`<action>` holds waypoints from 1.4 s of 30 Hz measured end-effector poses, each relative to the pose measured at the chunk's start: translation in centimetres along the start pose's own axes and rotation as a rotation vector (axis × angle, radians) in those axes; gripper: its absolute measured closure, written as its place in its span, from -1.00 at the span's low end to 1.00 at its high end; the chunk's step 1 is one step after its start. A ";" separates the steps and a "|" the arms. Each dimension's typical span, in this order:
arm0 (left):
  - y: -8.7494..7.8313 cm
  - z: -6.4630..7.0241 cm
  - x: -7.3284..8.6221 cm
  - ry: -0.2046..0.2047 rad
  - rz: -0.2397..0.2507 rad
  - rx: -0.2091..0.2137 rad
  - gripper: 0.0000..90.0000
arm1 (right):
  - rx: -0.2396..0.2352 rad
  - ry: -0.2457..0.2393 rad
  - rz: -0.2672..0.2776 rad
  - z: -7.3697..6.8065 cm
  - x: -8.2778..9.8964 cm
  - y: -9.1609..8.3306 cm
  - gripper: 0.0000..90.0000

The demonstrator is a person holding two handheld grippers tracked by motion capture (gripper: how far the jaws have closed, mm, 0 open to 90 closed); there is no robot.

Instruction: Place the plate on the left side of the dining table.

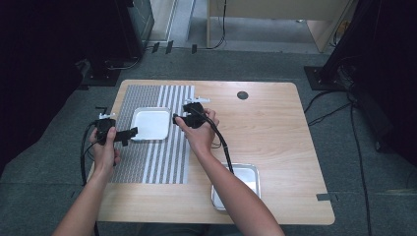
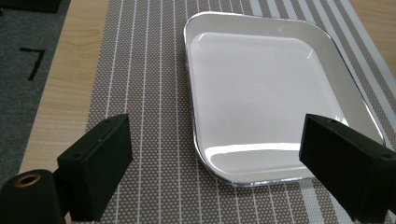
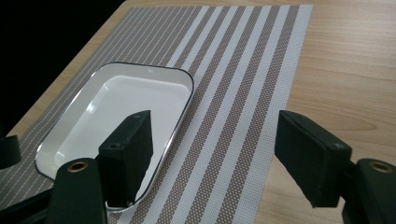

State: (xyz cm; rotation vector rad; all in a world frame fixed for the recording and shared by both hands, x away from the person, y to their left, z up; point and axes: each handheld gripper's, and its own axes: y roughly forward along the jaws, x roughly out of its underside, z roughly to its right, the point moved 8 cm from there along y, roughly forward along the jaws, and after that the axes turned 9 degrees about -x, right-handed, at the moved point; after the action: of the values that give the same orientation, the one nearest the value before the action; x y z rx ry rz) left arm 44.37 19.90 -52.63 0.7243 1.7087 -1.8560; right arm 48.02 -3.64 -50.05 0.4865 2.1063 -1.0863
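Both claws stand wide with nothing between their pads: the left claw (image 1: 132, 132) hangs just off the near-left corner of the white tray (image 1: 151, 123), the right claw (image 1: 175, 118) beside its right edge. The tray lies flat on the striped placemat (image 1: 167, 162) on the counter (image 1: 275, 132), while a metal tray (image 1: 246, 179) sits near the front edge, well apart.

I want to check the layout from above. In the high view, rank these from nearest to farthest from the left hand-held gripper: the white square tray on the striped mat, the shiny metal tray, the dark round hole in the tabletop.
1. White square tray, just beside the left hand-held gripper, on the mat.
2. Shiny metal tray, near edge, right of the mat.
3. Dark round hole, far side of the table.
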 end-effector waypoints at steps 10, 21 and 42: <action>-2.0 1.7 1.3 0.011 0.038 0.035 -0.79 | 0.013 -0.086 0.008 -0.1 0.6 -2.9 -0.38; -4.5 2.9 2.1 0.021 0.103 0.051 -0.79 | 0.034 -0.095 0.014 1.0 1.5 -5.7 -0.36; -7.3 4.9 5.1 0.091 0.141 0.085 -0.79 | 0.058 -0.117 0.072 3.6 3.3 -12.1 -0.49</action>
State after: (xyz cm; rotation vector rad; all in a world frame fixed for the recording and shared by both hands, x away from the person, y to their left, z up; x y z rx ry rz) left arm 35.49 15.49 -50.53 0.9518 1.5973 -1.8318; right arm 39.98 -13.54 -47.27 0.5097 1.9457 -1.1102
